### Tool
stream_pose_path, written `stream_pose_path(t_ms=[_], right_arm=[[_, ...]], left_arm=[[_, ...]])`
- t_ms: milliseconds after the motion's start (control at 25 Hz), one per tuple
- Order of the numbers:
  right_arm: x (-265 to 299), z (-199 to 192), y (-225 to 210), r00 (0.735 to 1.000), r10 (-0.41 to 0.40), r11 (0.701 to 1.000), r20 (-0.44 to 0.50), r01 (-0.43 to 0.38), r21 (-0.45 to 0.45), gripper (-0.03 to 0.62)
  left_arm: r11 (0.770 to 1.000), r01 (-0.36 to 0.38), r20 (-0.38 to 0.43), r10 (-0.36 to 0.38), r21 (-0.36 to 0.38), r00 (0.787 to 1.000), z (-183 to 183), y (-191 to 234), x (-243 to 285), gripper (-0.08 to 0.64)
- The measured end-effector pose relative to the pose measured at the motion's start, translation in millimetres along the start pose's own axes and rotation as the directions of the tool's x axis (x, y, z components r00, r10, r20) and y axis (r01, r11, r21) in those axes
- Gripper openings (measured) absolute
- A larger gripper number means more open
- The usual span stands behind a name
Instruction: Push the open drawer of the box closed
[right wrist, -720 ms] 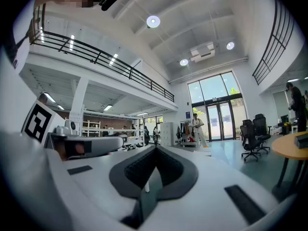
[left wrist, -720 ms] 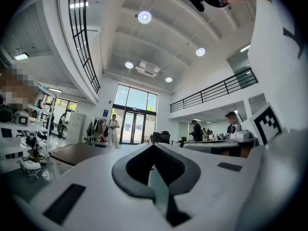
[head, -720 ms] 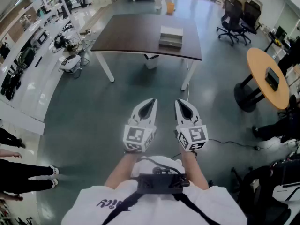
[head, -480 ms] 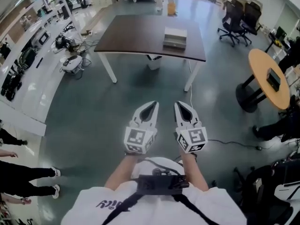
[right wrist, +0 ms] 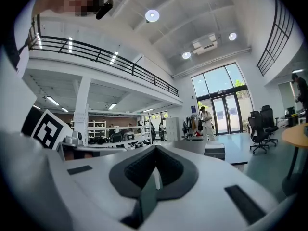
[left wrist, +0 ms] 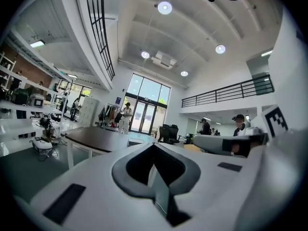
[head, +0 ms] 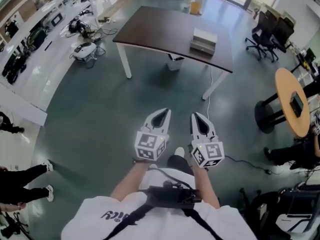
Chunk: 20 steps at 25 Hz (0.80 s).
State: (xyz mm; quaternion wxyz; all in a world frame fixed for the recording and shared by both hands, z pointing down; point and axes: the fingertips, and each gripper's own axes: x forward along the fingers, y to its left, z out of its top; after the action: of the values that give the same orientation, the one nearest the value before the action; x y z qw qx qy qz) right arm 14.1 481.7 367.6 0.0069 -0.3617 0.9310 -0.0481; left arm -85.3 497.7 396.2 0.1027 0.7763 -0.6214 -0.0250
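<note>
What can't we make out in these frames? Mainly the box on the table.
- Head view: the pale grey box on the dark brown table is too far and too small to show a drawer, or whether it is open.
- Right gripper view: the box is tiny in the distance, so its front is unreadable.
- Left gripper view: the left hand-held gripper hides part of the table with its white body, and no box shows.
</note>
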Motion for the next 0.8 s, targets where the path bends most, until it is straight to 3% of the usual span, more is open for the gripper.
stream_pose_path(t_ms=[200,400,560,640,720,800], right_arm=[[57.4,-5.7,-22.1,0.998,0.057,0.998,0.009,-0.057,0.034,-0.006],[100.1,33.6,-104.6,0.992,0.096,0.995,0.077,-0.097,0.011,-0.006],[139.2,69.6,-192.0,0.987,0.020,1.000,0.158,-0.018,-0.013,-0.006],[150.6,75.7,-223.8,0.983,-0.013,1.000,0.185,0.017,-0.018,-0.006],[160.5,66.8,-247.1,0.981,-0.032,0.999,0.190,0.034,-0.011,-0.006],[173.2,47.9,-263.8,0.987,-0.036,0.999,0.155,0.033,0.019,-0.006]], left_arm=[[0.999,-0.031,0.041,0.030,0.033,0.999,13.7,28.1,34.5,0.009],[0.997,-0.068,0.065,0.066,0.034,0.996,45.1,22.6,132.5,0.009],[0.995,-0.056,0.088,0.048,0.083,0.995,66.3,16.9,210.3,0.009],[0.989,-0.093,0.131,0.079,0.111,0.988,75.3,22.1,233.3,0.009],[0.986,-0.126,0.147,0.109,0.113,0.983,73.1,31.5,254.8,0.009],[0.987,-0.135,0.113,0.124,0.093,0.986,59.7,40.1,278.6,0.009]])
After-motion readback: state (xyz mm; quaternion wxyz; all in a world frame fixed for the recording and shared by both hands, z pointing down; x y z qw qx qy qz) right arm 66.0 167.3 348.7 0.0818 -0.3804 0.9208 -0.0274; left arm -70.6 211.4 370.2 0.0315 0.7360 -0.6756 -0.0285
